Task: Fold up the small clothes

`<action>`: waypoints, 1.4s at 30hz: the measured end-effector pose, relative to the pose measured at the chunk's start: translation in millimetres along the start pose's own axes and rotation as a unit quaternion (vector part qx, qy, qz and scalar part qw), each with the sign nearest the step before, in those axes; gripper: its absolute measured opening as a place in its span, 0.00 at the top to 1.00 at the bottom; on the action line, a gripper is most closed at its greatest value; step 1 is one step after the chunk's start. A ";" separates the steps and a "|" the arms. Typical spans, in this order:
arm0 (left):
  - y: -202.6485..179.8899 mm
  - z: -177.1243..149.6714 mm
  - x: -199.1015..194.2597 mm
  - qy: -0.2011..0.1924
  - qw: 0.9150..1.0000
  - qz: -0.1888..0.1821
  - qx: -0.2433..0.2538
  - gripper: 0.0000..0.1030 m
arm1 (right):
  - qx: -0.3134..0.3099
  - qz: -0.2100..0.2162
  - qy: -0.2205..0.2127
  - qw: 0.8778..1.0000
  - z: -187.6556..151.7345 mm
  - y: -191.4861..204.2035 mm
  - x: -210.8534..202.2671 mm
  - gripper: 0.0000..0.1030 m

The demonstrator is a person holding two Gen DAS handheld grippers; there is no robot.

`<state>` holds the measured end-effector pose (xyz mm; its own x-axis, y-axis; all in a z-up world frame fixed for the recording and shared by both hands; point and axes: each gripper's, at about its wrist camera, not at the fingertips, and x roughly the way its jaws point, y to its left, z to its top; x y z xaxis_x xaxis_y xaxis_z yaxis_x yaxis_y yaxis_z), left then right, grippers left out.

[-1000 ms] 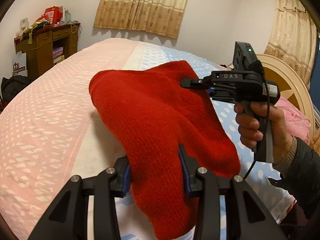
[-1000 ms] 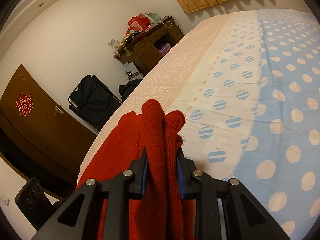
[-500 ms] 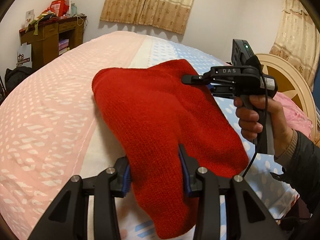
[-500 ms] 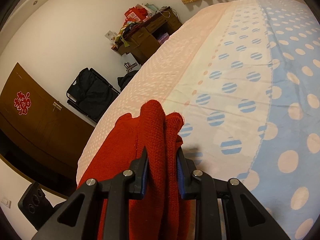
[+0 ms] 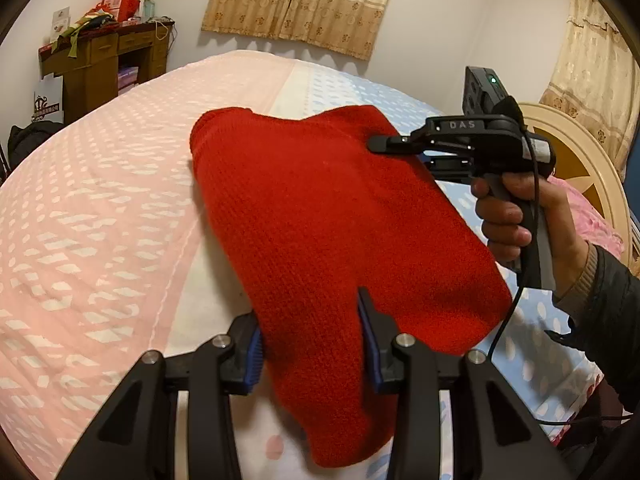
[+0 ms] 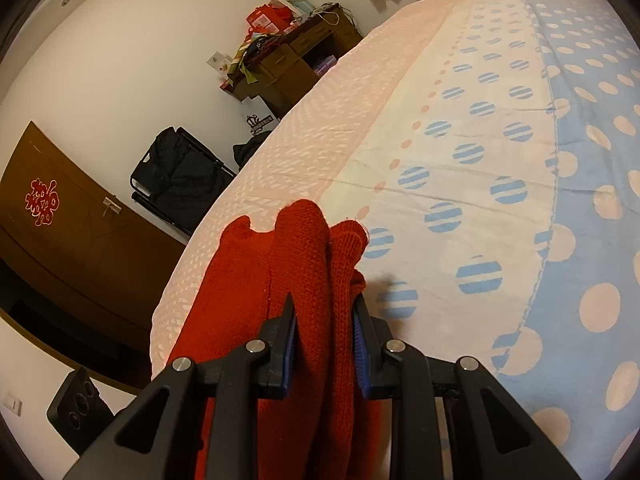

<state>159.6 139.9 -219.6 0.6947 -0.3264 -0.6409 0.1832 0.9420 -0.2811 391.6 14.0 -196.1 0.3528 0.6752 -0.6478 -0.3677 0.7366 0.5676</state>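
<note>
Left wrist view: the left gripper (image 5: 312, 332) has its blue pads pressed on the near corner of a red knitted garment (image 5: 320, 216), which hangs bunched between them and drapes below. The garment stretches away over the bed (image 5: 100, 216), its far edge lying near the seam between the pink and white parts of the sheet. At the right, a hand (image 5: 516, 216) holds the right gripper (image 5: 380, 145), whose narrow fingers pinch the garment's right-hand edge. The cloth is carried between both grippers, slung just above the sheet; whether its far edge touches, I cannot tell.

Right wrist view: the right gripper (image 6: 325, 326) is clamped on several thick folds of the red knit (image 6: 300, 264), jaws narrow, with the dotted blue and white sheet ahead.

Judged from this, the step in hand is laying the doubled garment down. Next, both grippers should lower together, keeping the edges aligned, then release once it lies flat.
</note>
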 end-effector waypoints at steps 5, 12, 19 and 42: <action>2.6 -2.7 4.1 -0.003 1.000 -0.001 -0.008 0.57 | 0.007 -0.027 0.014 1.000 -0.8 -7.7 16.6 0.76; -0.3 -1.4 -0.3 -0.003 1.000 0.015 -0.004 0.48 | 0.012 -0.043 0.026 0.999 -6.0 -18.1 21.9 0.71; -3.6 8.4 -24.6 -0.044 0.998 0.051 0.018 0.36 | -0.019 -0.056 -0.029 0.998 -13.6 -1.2 -24.1 0.69; 2.0 -1.4 -9.4 -0.010 0.992 0.125 -0.024 0.08 | -0.047 -0.077 -0.032 0.995 -117.6 33.9 -75.5 0.67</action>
<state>152.5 144.8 -215.2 0.7283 -0.0815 -0.6804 -0.0290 0.9883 -0.1495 251.3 -16.4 -187.7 0.4645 0.5571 -0.6884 -0.3818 0.8274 0.4119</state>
